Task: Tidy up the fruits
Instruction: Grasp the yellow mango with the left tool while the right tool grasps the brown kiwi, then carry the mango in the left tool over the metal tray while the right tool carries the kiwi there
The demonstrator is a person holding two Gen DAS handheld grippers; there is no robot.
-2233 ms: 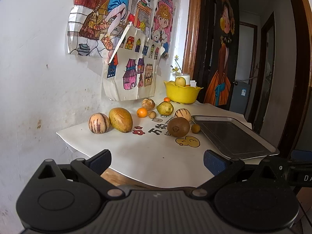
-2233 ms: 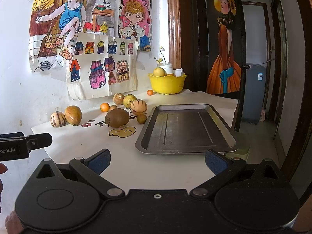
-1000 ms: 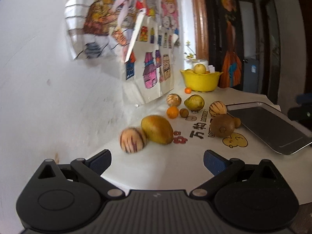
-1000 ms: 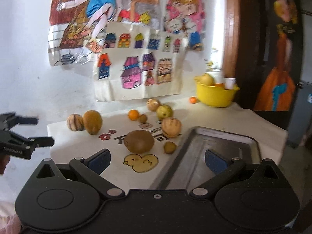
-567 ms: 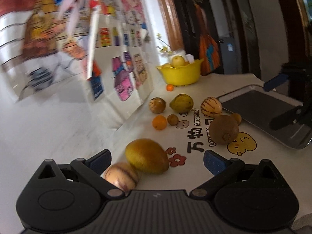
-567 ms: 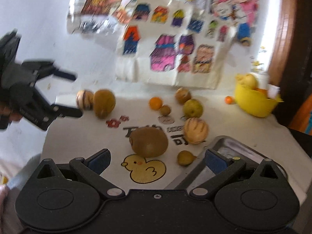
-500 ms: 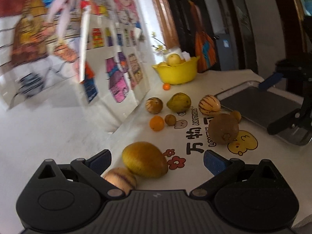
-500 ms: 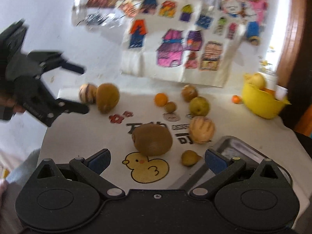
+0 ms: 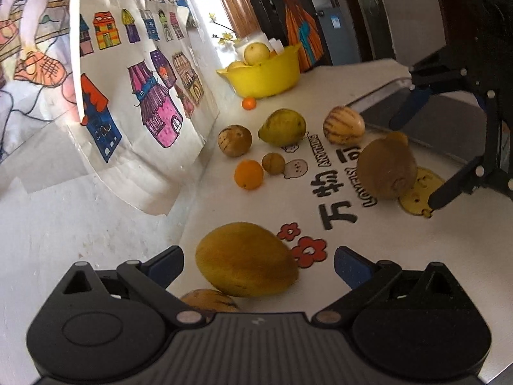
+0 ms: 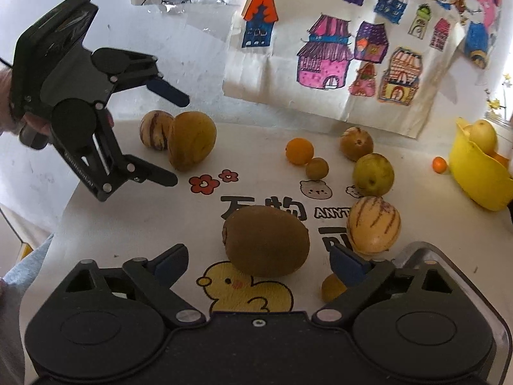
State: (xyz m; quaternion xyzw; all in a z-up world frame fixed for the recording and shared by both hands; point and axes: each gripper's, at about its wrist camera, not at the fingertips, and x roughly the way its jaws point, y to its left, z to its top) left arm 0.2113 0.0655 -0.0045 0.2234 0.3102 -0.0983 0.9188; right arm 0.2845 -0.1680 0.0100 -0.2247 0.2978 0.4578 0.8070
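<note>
A yellow-brown mango (image 9: 247,260) lies on the white printed mat between the fingers of my left gripper (image 9: 258,266); the pads stand clear of it, so it is open. A striped fruit (image 9: 208,300) peeks out just under the gripper body. In the right wrist view a brown kiwi (image 10: 266,240) sits between the fingers of my right gripper (image 10: 259,264), whose jaws are closing with a gap still on both sides. The left gripper (image 10: 176,139) shows there by the mango (image 10: 192,141). The right gripper (image 9: 431,150) appears beside the kiwi (image 9: 386,168).
A metal tray (image 10: 449,256) lies just right of the kiwi. A striped melon (image 10: 373,224), a pear (image 10: 373,173), an orange (image 10: 299,150) and several small fruits sit behind. A yellow bowl (image 10: 474,179) of fruit stands far right. Drawings hang on the wall.
Both grippers have come down and forward onto the mat. The left one now straddles the mango, the right one straddles the kiwi, and the right fingers have drawn slightly closer together.
</note>
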